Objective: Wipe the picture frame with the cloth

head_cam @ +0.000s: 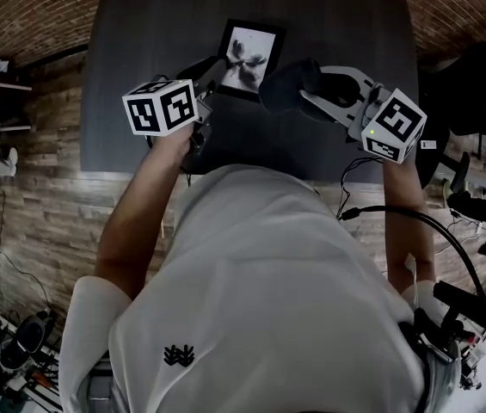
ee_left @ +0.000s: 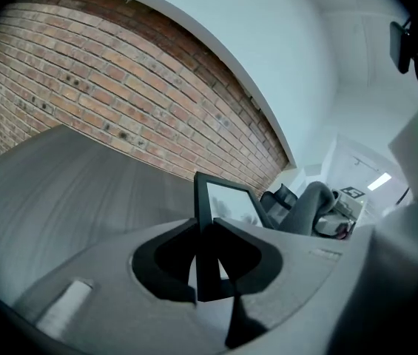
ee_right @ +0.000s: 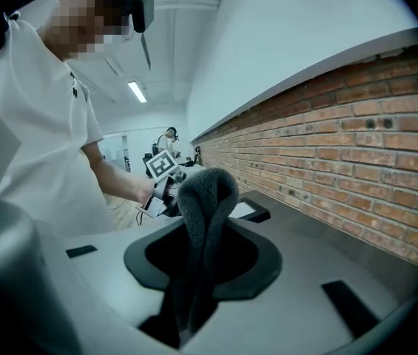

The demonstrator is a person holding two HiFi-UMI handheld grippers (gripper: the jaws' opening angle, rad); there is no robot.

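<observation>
Left claw point(ee_left: 206, 235) had its jaws pinched tight on the near edge of the picture frame point(ee_left: 227, 198), and my own claw body cut off the frame's lower part. From above, the print under the glass was only a dark smear. Right claw point(ee_right: 205, 231) was clamped on the grey cloth point(ee_right: 207, 191), whose tail vanished down the claw's throat. The cloth hung just right of my left claw, at the frame. I couldn't tell if it was touching. A dark grey table point(head_cam: 139, 24) lay beneath both claws, with a brick wall point(ee_left: 120, 72) beyond.
</observation>
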